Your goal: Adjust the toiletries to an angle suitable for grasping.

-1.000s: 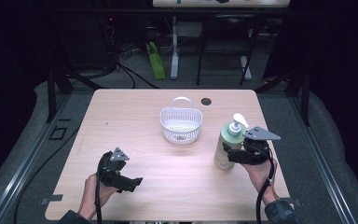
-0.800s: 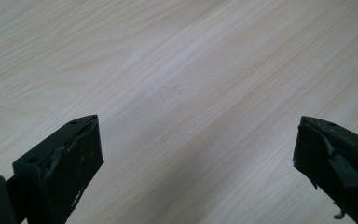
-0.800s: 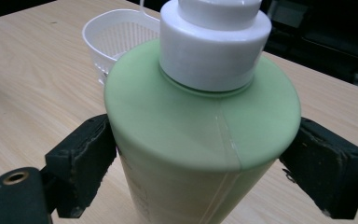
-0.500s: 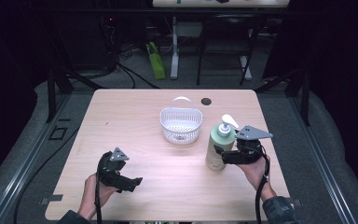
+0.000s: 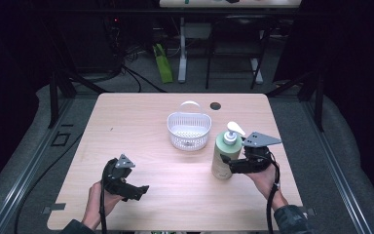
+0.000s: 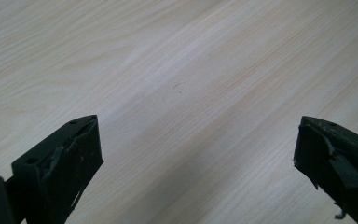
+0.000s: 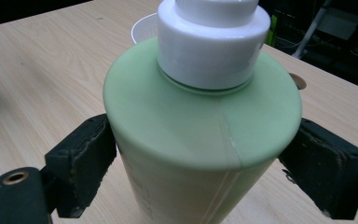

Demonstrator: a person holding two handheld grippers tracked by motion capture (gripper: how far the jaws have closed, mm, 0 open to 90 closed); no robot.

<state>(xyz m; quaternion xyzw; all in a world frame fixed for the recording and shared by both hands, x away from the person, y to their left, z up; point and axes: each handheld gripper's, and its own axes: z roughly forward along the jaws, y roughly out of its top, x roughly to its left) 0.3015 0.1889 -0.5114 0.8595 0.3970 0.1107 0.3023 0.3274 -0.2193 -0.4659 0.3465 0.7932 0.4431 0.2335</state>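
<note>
A pale green pump bottle (image 5: 225, 155) with a white pump head stands a little tilted at the right of the wooden table (image 5: 136, 117). My right gripper (image 5: 230, 168) is shut on its body from the right side. In the right gripper view the bottle (image 7: 200, 121) sits between the two black pads (image 7: 81, 161), which press on both its sides. A white perforated basket (image 5: 189, 130) with a handle stands behind the bottle, to its left. My left gripper (image 5: 135, 189) is held low over the front left of the table. Its jaws are wide open in the left gripper view (image 6: 196, 158), with bare wood between them.
A small round dark hole (image 5: 215, 106) lies in the tabletop behind the basket. The basket rim (image 7: 144, 25) shows just behind the bottle in the right gripper view. Dark floor, cables and table legs surround the table.
My right gripper has carried the bottle a short way to the left, nearer the basket. The left gripper has kept still.
</note>
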